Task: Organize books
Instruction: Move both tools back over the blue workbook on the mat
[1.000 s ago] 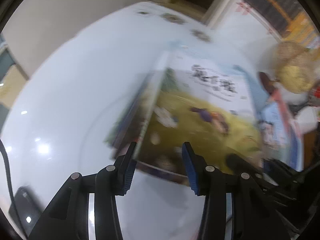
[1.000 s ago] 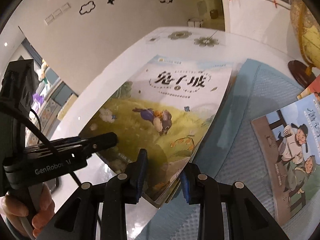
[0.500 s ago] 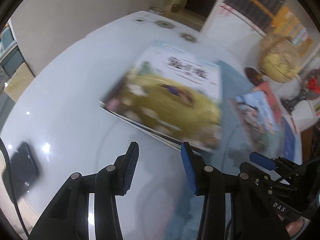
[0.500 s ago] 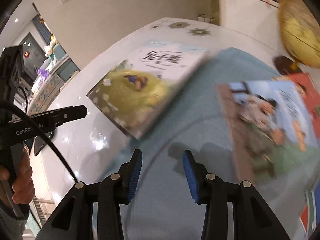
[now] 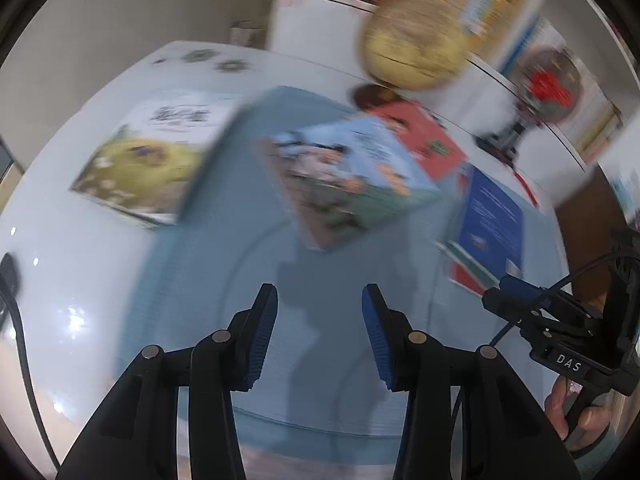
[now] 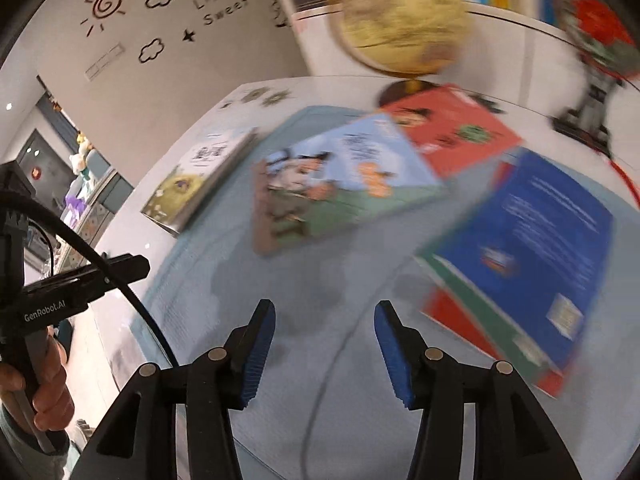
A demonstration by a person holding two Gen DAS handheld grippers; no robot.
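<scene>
Both grippers, left point(image 5: 319, 334) and right point(image 6: 324, 346), parted, empty, right just opening; blue-cover book point(image 6: 340, 184) likely thin, stiff, slick: pinch overhanging edge.

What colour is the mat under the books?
Pale blue-grey mat; the right wrist view shows it best.

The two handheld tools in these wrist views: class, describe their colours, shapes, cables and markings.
Each tool is black with two arms, round silver rivets and ribbed blue pads. The left tool bears white "GenRobot.AI" lettering and trails a black cable; the right tool is marked "DAS" and has a thin cable too. A bare hand grips the left handle.
</scene>
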